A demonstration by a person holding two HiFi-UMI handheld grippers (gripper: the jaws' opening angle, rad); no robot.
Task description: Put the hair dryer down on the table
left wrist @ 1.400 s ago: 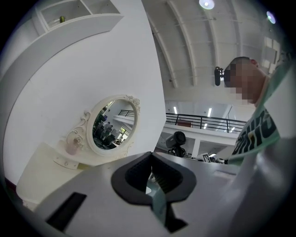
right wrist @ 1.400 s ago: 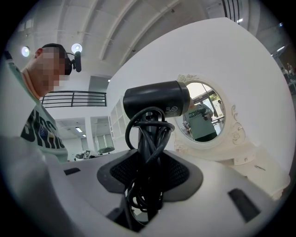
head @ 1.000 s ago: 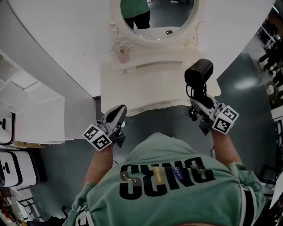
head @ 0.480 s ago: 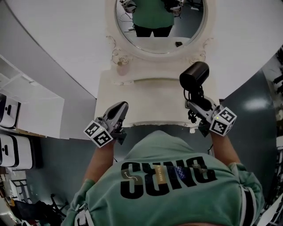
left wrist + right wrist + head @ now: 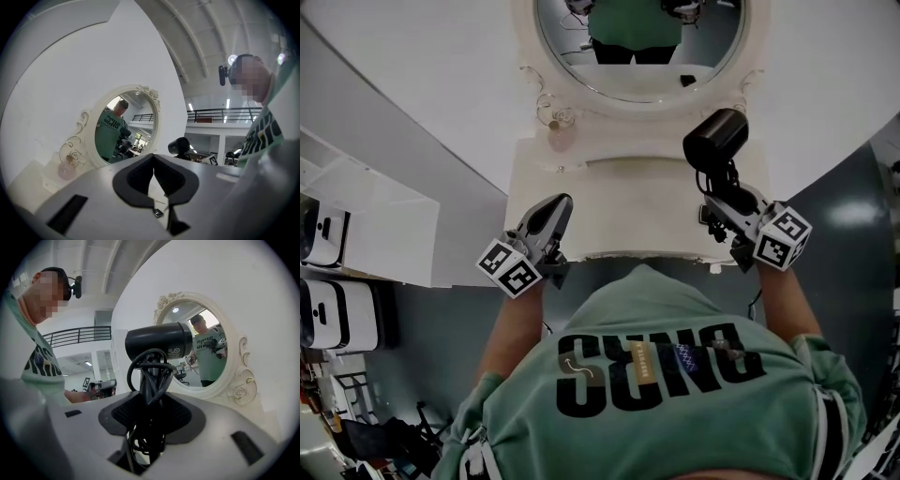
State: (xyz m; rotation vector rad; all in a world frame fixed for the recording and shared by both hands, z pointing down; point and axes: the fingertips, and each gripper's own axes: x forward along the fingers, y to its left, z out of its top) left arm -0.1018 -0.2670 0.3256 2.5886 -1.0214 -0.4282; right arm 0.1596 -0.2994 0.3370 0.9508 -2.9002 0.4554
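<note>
White vanity worktop (image 5: pixel 628 202) against a white wall, with an oval mirror (image 5: pixel 637 47) in an ornate frame standing at its back. Seen from above, a person in a green shirt (image 5: pixel 675 375) faces it. On that side the right gripper (image 5: pixel 717 197) is clenched on the handle of a black hair dryer (image 5: pixel 715 139), and the dryer's cord (image 5: pixel 149 376) is looped around the handle and bunched between the jaws. The hair dryer is held in the air over the worktop's right end. Its handle rises straight out of the gripper, and its barrel lies crosswise on top, one end toward the mirror. The left gripper (image 5: pixel 553 211) hovers at the worktop's front left edge, jaws closed together on nothing
</note>
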